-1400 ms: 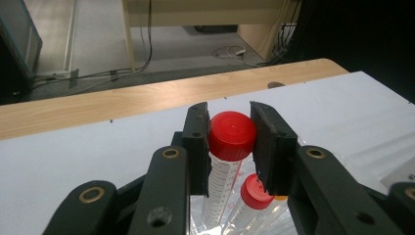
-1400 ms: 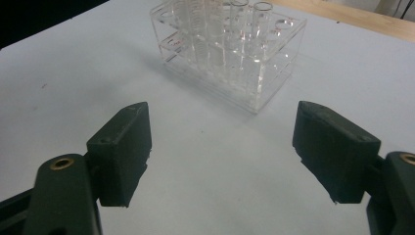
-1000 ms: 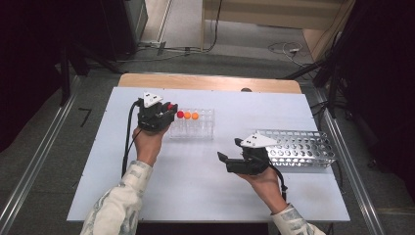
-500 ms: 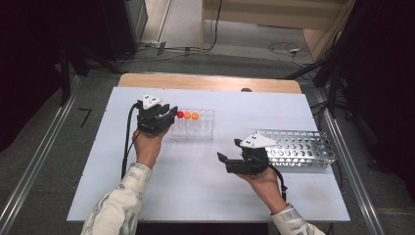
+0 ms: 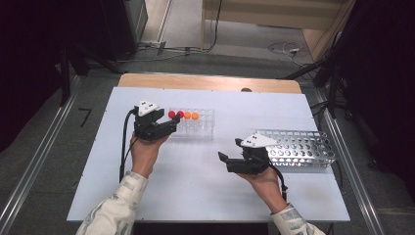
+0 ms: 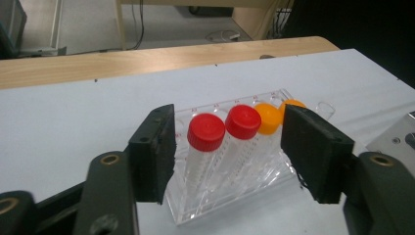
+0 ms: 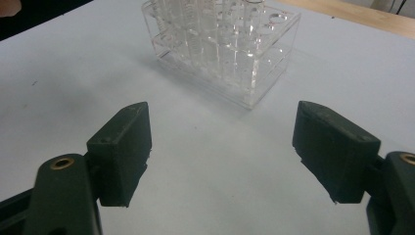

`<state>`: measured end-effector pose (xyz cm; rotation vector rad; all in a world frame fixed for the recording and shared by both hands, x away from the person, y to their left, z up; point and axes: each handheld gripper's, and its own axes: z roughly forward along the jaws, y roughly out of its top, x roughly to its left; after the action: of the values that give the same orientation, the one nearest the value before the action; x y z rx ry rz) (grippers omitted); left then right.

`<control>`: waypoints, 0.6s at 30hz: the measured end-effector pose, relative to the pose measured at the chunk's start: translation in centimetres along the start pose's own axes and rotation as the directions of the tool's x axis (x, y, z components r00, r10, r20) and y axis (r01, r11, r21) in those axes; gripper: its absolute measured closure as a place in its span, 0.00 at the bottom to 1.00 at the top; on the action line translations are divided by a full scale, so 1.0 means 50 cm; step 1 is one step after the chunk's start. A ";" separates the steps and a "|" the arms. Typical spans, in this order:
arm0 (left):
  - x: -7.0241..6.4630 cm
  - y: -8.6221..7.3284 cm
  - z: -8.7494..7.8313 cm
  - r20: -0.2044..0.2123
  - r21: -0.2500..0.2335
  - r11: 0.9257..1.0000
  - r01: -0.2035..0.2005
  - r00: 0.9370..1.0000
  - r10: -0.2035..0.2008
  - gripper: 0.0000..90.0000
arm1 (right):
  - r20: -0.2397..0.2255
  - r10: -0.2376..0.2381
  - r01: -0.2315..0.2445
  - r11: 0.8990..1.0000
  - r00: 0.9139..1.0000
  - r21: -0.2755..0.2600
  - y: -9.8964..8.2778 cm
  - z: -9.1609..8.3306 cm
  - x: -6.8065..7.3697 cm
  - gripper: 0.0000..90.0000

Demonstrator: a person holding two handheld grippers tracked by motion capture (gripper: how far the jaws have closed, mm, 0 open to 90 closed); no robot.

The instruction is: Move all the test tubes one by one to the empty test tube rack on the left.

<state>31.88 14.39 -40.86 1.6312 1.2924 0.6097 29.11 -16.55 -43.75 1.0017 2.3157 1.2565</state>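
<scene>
White table (image 5: 195,196) on a grey floor. Nearest, right gripper (image 5: 234,162) hovers over bare table, jaws spread wide, nothing between them, likely waiting. Metal rack (image 5: 298,149) sits just beside it. Farther, left gripper (image 6: 227,149) has just been opening; its pads flank the red-capped tubes (image 6: 205,142) without pressing, probably a release. The tubes stand in the clear rack (image 6: 230,196), long axes near upright, caps up.

Grey floor (image 5: 44,147), white table (image 5: 205,191), floor cables (image 5: 281,48)
</scene>
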 end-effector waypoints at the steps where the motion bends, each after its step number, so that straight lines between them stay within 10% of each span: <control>1: 0.000 -0.003 -0.003 0.001 0.000 1.000 0.000 1.000 0.000 0.38 | 0.000 -0.001 0.001 1.000 1.000 -0.001 0.000 0.000 0.000 0.23; 18: 0.011 -0.068 -0.067 -0.004 -0.005 1.000 0.028 1.000 -0.028 0.23 | 0.006 0.008 -0.008 1.000 1.000 -0.004 -0.003 -0.009 -0.008 0.23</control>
<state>27.70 16.14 -42.48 1.6061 1.3137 0.5995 29.07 -17.15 -43.62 1.0136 2.3059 1.2592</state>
